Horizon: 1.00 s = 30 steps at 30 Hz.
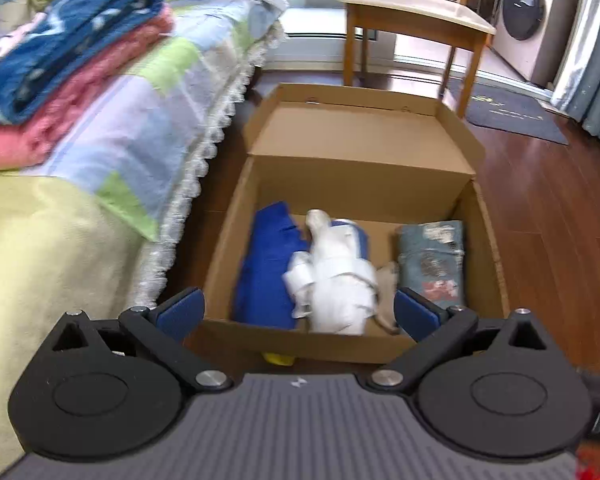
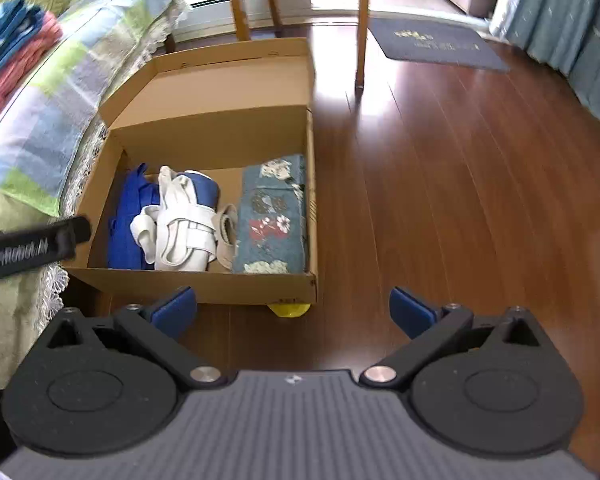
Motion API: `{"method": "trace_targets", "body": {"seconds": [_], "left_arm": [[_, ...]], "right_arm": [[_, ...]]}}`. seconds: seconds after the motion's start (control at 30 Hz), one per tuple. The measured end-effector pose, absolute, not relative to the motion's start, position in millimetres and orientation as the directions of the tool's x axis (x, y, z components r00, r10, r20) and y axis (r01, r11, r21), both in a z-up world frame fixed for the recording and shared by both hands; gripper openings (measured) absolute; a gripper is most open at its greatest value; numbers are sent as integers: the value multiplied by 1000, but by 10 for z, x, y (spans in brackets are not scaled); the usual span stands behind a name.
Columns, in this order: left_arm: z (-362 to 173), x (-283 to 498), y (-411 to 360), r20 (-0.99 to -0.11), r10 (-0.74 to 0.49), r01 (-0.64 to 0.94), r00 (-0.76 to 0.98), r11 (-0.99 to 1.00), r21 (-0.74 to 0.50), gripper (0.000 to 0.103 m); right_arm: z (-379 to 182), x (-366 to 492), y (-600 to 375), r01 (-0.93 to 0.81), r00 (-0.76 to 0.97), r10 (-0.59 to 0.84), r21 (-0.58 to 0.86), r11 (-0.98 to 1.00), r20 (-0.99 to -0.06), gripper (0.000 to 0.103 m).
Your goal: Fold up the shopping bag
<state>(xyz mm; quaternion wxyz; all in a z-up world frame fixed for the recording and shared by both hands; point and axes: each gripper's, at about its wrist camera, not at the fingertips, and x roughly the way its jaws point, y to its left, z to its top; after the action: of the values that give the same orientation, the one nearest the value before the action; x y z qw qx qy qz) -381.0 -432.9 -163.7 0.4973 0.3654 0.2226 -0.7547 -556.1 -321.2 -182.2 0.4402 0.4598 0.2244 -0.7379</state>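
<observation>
While I hovered above the box: both claws gaped wide, empty.
Bag: white bundle [image 1: 334, 276] lay mid-box, between blue cloth [image 1: 266, 268] at nine o'clock and floral cloth [image 1: 434, 262] at three.
Box: cardboard box [image 1: 364, 184] stood beside the bed [image 1: 112, 152].
Left claw [image 1: 298, 312]: over the box's near wall.
Right claw [image 2: 294, 310]: over bare floor [image 2: 460, 184].

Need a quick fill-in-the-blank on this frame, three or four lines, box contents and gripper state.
1. The folded bags lie inside an open ____ box on the floor.
2. The white bag lies between the blue bag and the ____ bag.
3. The left gripper and the right gripper both have their fingers ____.
4. The box stands right beside the ____.

Missing words: cardboard; floral; open; bed
</observation>
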Motion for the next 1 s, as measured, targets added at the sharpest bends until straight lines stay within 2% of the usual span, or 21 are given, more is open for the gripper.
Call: {"method": "trace_targets", "body": {"seconds": [0.4, 0.6, 0.73, 1.0], "left_arm": [[-1534, -3151, -4262, -745, -624, 913, -234, -405, 52, 101], [-1573, -3152, -4310, -761, -609, 926, -226, -376, 25, 101], [-1610, -3306, -4286, -767, -600, 910, -230, -412, 49, 101], [-1829, -3527, -4304, -822, -538, 861, -190, -493, 124, 101]], "right_arm": [[-1772, -5196, -3629, 898, -219, -390, -29, -438, -895, 102], [-1898, -5073, -3658, 907, -288, -409, -110, -406, -866, 102], [-1983, -4996, -3676, 908, -329, -422, -161, -386, -845, 102], [-2192, -5170, -3672, 888, -240, -389, -39, -457, -889, 102]]}}
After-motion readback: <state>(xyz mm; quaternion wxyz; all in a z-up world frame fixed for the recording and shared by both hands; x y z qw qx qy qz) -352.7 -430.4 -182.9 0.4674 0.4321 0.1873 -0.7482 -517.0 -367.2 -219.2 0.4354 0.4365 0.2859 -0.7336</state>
